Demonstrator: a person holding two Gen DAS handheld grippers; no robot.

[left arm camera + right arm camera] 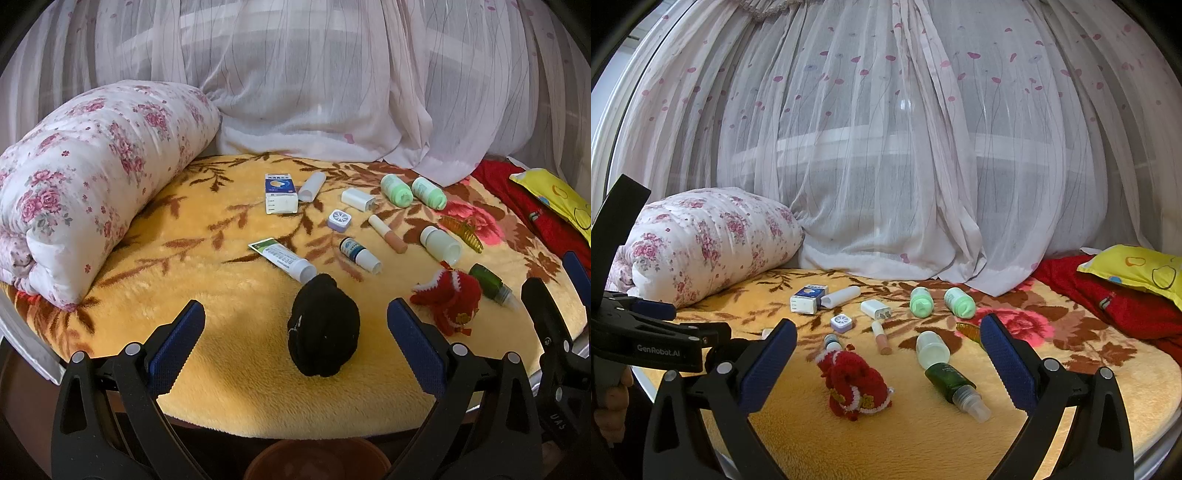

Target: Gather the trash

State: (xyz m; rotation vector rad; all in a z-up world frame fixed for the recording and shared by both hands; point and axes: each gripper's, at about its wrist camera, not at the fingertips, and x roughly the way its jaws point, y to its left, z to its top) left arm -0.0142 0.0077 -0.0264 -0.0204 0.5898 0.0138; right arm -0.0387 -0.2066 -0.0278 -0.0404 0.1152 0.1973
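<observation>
Small items lie on a yellow flowered blanket [236,373]. A black rolled sock [323,326] lies between the fingers of my open left gripper [295,339], untouched. A white tube [282,258], a blue-white box [280,194], a small blue-labelled bottle [360,254] and two green bottles [397,190] lie farther back. My right gripper [888,363] is open and empty above a red knitted toy [855,384]; a dark green bottle [955,384] and a white bottle [932,349] lie to its right.
A rolled floral quilt [85,177] lies at the left. Sheer curtains [886,147] hang behind the bed. A red cloth [1115,306] and a yellow pillow [1137,269] sit at the right. A brown bin rim [317,459] shows below the bed's front edge.
</observation>
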